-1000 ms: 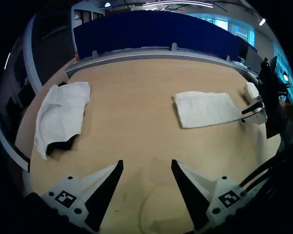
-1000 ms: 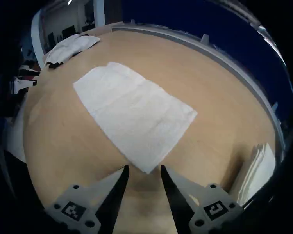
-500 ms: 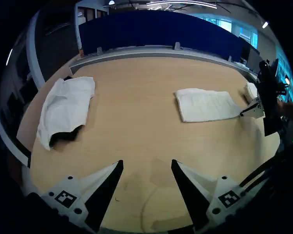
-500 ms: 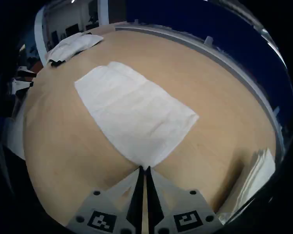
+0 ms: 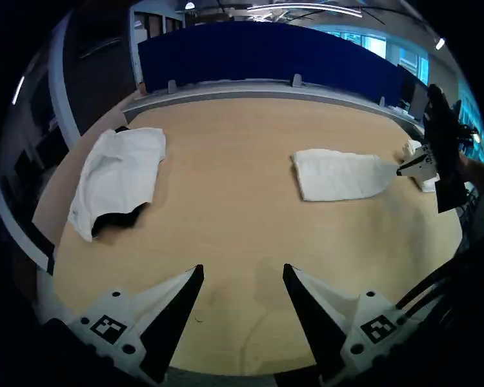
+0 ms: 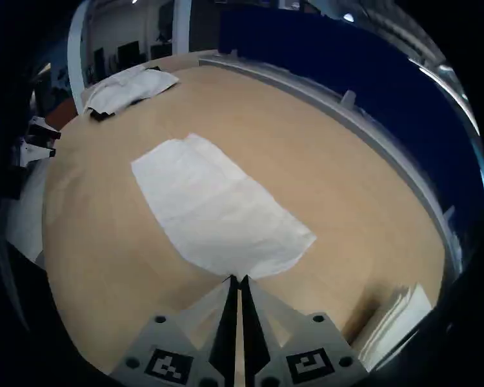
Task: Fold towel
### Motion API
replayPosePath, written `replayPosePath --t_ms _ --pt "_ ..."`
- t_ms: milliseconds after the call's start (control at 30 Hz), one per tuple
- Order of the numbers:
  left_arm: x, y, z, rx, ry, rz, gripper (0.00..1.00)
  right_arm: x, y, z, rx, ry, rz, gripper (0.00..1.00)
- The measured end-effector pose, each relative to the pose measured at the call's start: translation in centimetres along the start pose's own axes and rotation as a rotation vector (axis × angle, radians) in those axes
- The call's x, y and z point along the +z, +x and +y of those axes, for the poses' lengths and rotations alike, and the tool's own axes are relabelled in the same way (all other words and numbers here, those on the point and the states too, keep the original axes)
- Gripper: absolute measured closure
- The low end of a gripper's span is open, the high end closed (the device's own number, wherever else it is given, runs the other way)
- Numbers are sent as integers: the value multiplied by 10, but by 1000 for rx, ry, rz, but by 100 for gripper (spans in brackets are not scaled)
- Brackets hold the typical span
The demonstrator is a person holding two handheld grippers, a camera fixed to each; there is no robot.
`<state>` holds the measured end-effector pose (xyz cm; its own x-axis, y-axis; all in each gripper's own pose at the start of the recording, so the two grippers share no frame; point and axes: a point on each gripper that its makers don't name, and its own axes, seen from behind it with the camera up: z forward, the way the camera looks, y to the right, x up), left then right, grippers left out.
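Observation:
A white towel [image 6: 210, 206] lies folded flat on the wooden table [image 6: 306, 148]. My right gripper [image 6: 236, 282] is shut on its near corner, which is raised a little off the table. The left gripper view shows the same towel [image 5: 335, 175] at the right, with the right gripper [image 5: 402, 171] holding its right corner. My left gripper [image 5: 242, 271] hovers open over bare table near the front edge, far from the towel, with nothing between its fingers.
A crumpled white cloth over something dark [image 5: 116, 177] lies at the table's left end. A stack of folded white towels [image 6: 397, 316] sits by the right gripper. A blue partition [image 5: 268, 55] runs along the table's far edge.
My right gripper closed on the towel's near corner and has begun lifting it, curling that end. The left gripper has barely moved.

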<state>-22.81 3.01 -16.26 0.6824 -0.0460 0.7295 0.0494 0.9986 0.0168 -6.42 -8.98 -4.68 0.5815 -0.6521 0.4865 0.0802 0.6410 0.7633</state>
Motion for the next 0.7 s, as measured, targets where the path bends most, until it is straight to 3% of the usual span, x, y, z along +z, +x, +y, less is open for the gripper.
replayPosePath --t_ms 367,700 --pt "-19 -3 -10 -92 26 18 9 -8 78 -6 -141 -3 70 96" --pt "-30 -13 -13 -108 33 23 9 3 97 -20 -197 17 67 97"
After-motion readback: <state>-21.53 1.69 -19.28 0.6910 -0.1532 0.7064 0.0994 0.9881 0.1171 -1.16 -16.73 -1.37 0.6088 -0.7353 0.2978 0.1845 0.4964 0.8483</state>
